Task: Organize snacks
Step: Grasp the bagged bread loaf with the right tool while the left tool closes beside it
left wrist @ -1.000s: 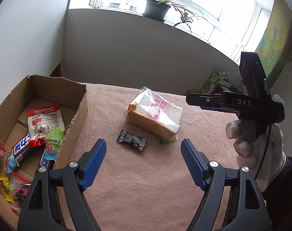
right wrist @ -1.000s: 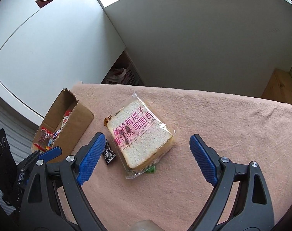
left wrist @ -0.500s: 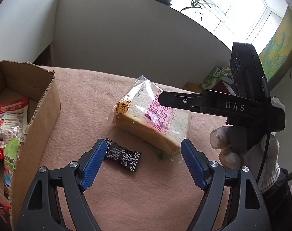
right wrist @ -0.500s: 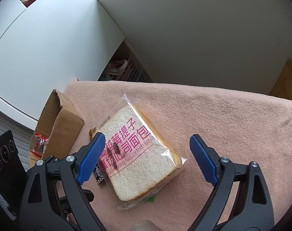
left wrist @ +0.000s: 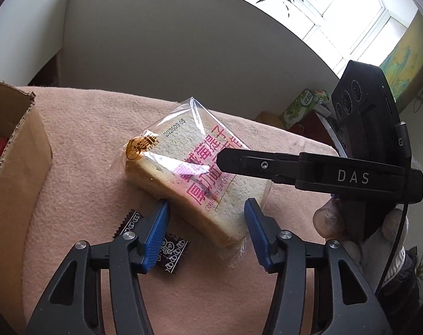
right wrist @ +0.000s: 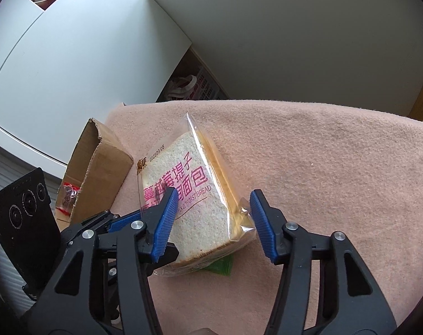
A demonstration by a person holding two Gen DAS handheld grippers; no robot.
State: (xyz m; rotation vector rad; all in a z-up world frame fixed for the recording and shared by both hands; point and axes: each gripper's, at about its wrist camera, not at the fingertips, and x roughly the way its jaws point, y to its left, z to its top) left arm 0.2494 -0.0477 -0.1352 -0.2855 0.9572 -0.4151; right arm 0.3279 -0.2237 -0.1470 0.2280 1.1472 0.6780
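A clear-wrapped pack of toast bread [left wrist: 183,164] with pink print lies on the pink cloth. My left gripper [left wrist: 206,202] straddles its near corner and its jaws are closing; the blue pads stand just beside the bread's sides. My right gripper [right wrist: 214,192] straddles the pack [right wrist: 194,195] from the other side, jaws also closing, its right pad at the wrapper's loose edge. One black finger of the right gripper [left wrist: 253,164] reaches over the bread's top. A small black snack packet [left wrist: 172,249] lies partly under my left finger. A green packet [right wrist: 221,265] peeks out beneath the bread.
An open cardboard box [left wrist: 18,150] with snack packs inside stands at the cloth's left edge, also seen in the right wrist view [right wrist: 99,173]. A gloved hand [left wrist: 339,223] holds the right gripper. A grey wall runs behind the table; a green carton [left wrist: 303,106] sits far right.
Both grippers have come down and closer to the bread pack, which now sits between each pair of pads. Both pairs of jaws have narrowed. The box has slid toward the left edge of view.
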